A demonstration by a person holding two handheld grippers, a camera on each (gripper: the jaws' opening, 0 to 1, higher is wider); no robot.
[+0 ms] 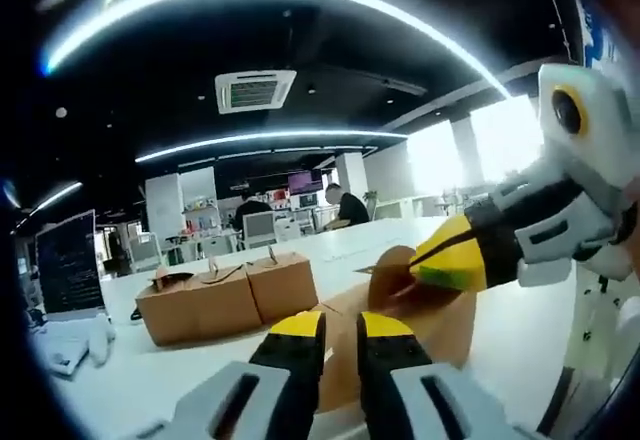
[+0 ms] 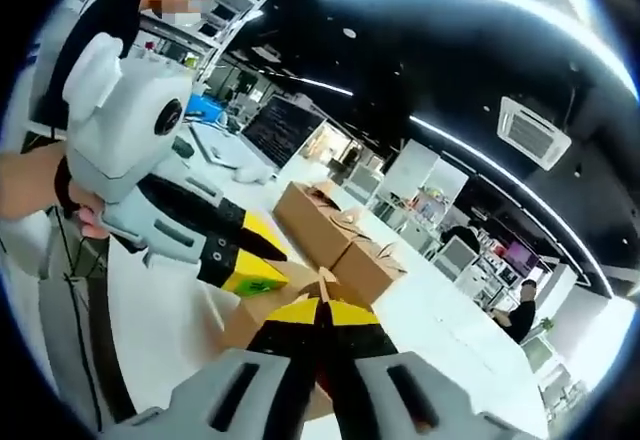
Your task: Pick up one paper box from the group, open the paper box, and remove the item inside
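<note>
A brown paper box (image 1: 443, 328) sits low over the white table (image 1: 190, 375). My left gripper (image 1: 340, 326) is shut on its near wall, yellow tips on either side of the cardboard. My right gripper (image 1: 447, 260) comes in from the right, shut on the box's rounded top flap (image 1: 385, 272), which stands lifted. In the right gripper view my right gripper (image 2: 323, 310) pinches that flap's edge (image 2: 322, 286), while my left gripper (image 2: 250, 260) holds the box (image 2: 233, 326) from the left. The group of other paper boxes (image 1: 225, 298) (image 2: 340, 232) stands in a row behind.
A dark laptop screen (image 1: 68, 260) (image 2: 282, 130) stands at the table's far end, with white items (image 1: 75, 345) beside it. A person's hand (image 2: 35, 195) grips the left gripper's handle. People sit at desks (image 1: 345, 205) far back.
</note>
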